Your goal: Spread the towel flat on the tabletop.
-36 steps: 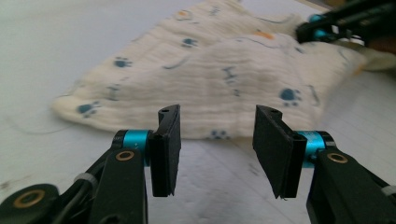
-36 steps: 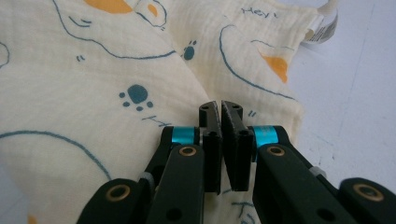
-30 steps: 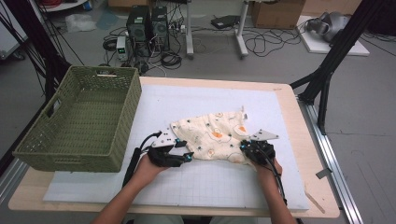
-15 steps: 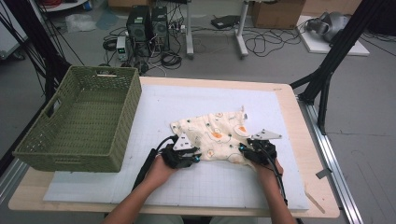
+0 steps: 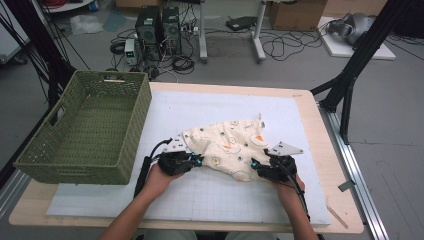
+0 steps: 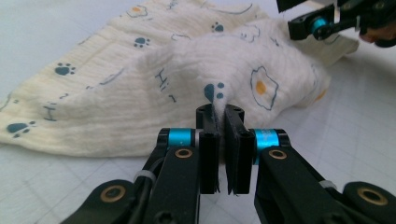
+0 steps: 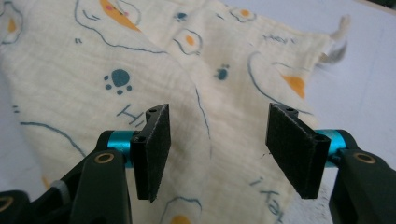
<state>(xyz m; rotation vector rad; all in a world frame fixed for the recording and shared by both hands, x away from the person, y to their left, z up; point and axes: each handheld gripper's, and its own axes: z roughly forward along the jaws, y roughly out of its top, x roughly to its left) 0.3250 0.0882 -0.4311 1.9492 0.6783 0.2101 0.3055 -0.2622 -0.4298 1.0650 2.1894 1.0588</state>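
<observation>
A cream cloth (image 5: 225, 142) printed with paw marks and fried eggs lies crumpled on the white mat. My left gripper (image 5: 199, 161) is at its left edge; its jaws have just been closing and are now shut on a raised fold of the cloth (image 6: 140, 88), pinched between the pads at the left gripper (image 6: 219, 114). My right gripper (image 5: 253, 164) is at the cloth's near right edge. Its jaws have just been opening, and the right gripper (image 7: 218, 119) now stands open just over the flat cloth (image 7: 187, 65), gripping nothing. The right gripper (image 6: 322, 23) also shows across the cloth.
A green woven basket (image 5: 85, 130) stands at the left, partly on the white gridded mat (image 5: 200, 105). The mat covers most of the wooden table (image 5: 325, 130). Black stand legs (image 5: 350, 85) rise beyond the right edge, and computers and cables lie on the floor behind.
My left hand pushed right into the cloth, closed on a fold and drew back a little to the left. The right gripper stayed put while its jaws spread apart over the cloth.
</observation>
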